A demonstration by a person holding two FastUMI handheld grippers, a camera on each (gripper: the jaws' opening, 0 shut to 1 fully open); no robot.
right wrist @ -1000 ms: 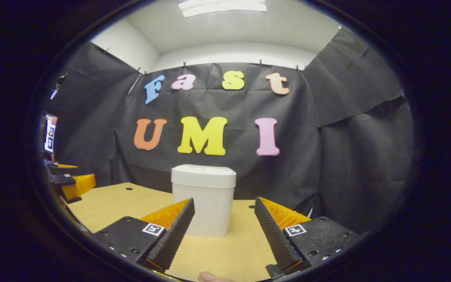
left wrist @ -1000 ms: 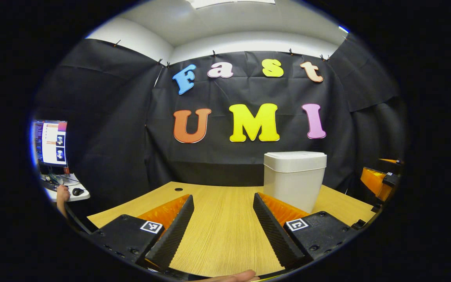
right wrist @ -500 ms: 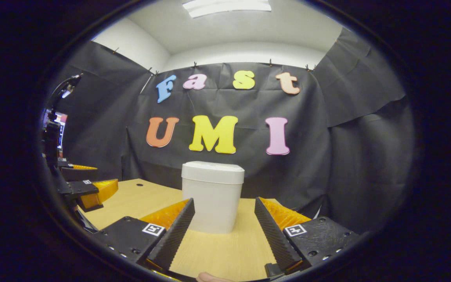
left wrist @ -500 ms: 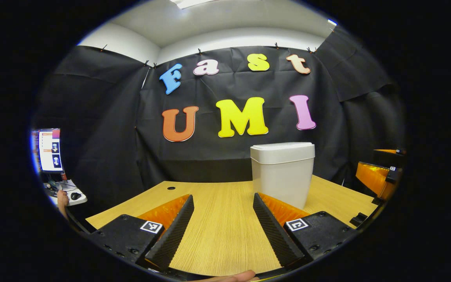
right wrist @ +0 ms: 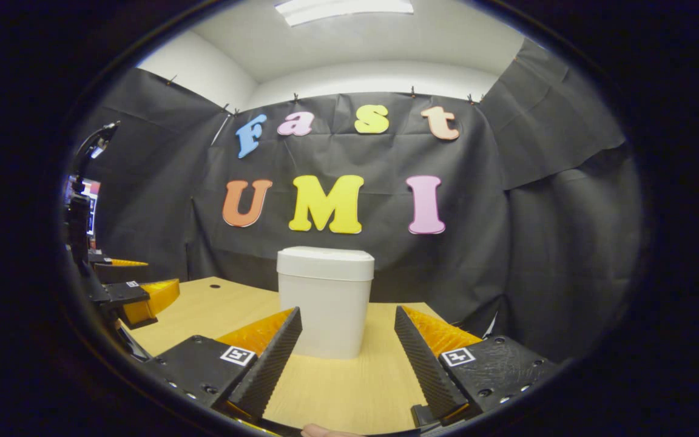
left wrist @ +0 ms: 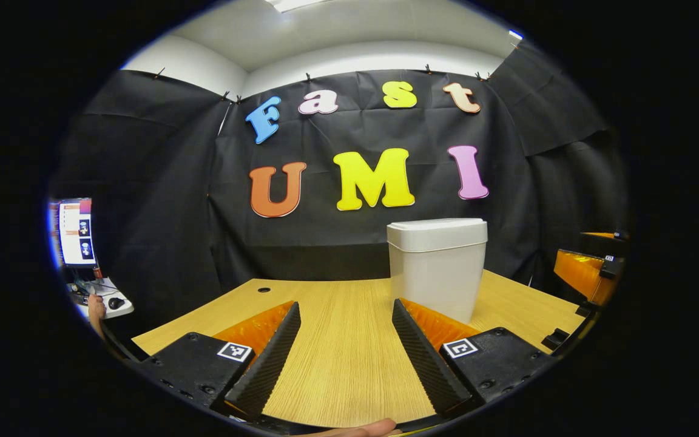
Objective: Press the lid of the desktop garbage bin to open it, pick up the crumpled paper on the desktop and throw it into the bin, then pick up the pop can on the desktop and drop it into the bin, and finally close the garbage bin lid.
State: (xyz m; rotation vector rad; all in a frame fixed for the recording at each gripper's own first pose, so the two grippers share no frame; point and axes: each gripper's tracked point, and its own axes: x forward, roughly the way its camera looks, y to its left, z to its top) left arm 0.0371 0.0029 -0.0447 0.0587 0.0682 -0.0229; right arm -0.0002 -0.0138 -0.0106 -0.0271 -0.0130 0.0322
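My left claw (left wrist: 344, 315) rides low over bare wood-grain desk (left wrist: 349, 364), fingers spread, gripping nothing. My right claw (right wrist: 347, 320) likewise: released, empty, above the desk (right wrist: 349, 388). White bin (left wrist: 437, 267), lid down, stands at 1 o'clock beyond the left fingers; from the right gripper view the bin (right wrist: 325, 300) sits near 12, between the fingertips. Cable hole (left wrist: 263, 290) at 11. Monitor (left wrist: 76, 232) far off at 9. Since a second ago, the bin has slid leftward and higher in the left gripper view.

The garbage bin (right wrist: 325, 303) is plain white; the desktop (left wrist: 349, 364) shows light wood grain.
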